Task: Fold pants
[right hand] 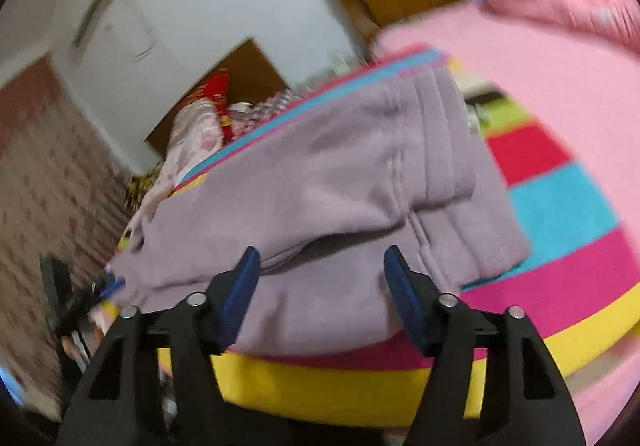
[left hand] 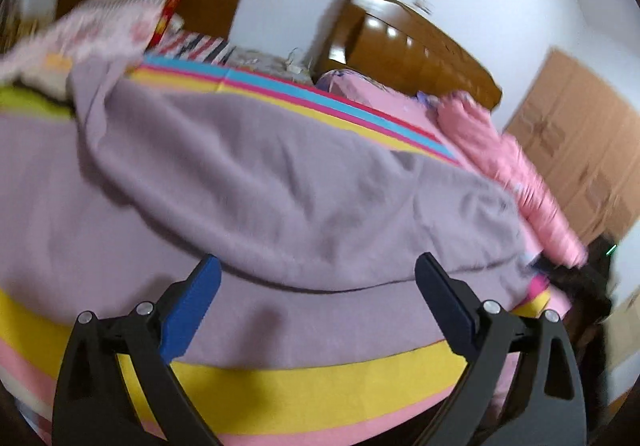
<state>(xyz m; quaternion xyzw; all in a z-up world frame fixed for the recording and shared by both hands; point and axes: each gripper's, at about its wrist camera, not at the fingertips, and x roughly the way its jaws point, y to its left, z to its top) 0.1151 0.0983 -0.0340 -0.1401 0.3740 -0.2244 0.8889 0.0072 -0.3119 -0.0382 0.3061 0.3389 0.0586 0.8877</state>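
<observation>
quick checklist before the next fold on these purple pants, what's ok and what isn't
1. Left gripper free of cloth: ok, its fingers stand wide apart with nothing pinched.
2. Right gripper free of cloth: ok, fingers apart over the fabric.
3. Purple pants folded over themselves: ok, one layer lies across another.
4. Fold lying flat: not ok, the top layer is rumpled and its edge curves.
5. Pants fully on the striped bedsheet: cannot tell, the far end is blurred.
6. Pink jacket away from the pants: not ok, it lies right at their edge.
</observation>
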